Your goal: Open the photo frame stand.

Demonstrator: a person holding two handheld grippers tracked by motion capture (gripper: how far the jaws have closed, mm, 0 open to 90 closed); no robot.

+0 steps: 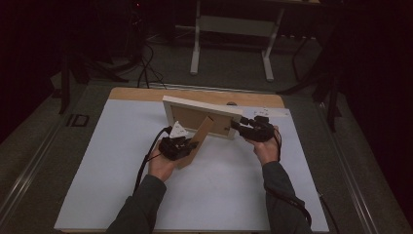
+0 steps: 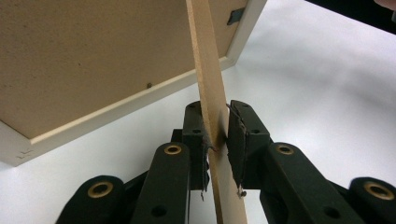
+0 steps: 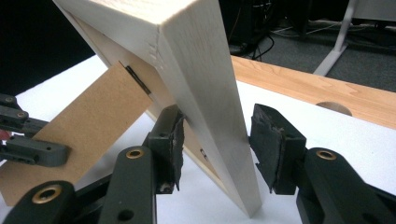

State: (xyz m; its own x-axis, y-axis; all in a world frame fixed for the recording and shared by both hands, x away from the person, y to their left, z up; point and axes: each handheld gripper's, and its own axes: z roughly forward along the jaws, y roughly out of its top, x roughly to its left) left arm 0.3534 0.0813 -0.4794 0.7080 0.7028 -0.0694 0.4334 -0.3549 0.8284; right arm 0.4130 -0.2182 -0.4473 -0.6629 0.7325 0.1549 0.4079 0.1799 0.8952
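Note:
A pale wooden picture frame (image 1: 199, 108) stands tilted on the white table top, its brown back (image 2: 93, 60) toward the person. Its brown fold-out stand (image 1: 198, 140) is swung out from the back. My left gripper (image 1: 187, 145) is shut on the stand (image 2: 210, 70), which is pinched edge-on between the pads of the left gripper (image 2: 217, 135). My right gripper (image 1: 239, 125) is at the frame's right side. There the right gripper (image 3: 219, 140) is open astride the frame's side rail (image 3: 205, 70): one pad touches it, the other stands slightly off. The stand (image 3: 93, 112) and left gripper (image 3: 28, 144) show beyond.
A white sheet (image 1: 146, 195) covers the table; a strip of bare wood (image 1: 146, 93) with a round hole (image 1: 232, 103) runs along the far edge. Beyond stand white desk legs (image 1: 196, 48) and floor cables (image 1: 143, 68). Both forearms enter from the bottom.

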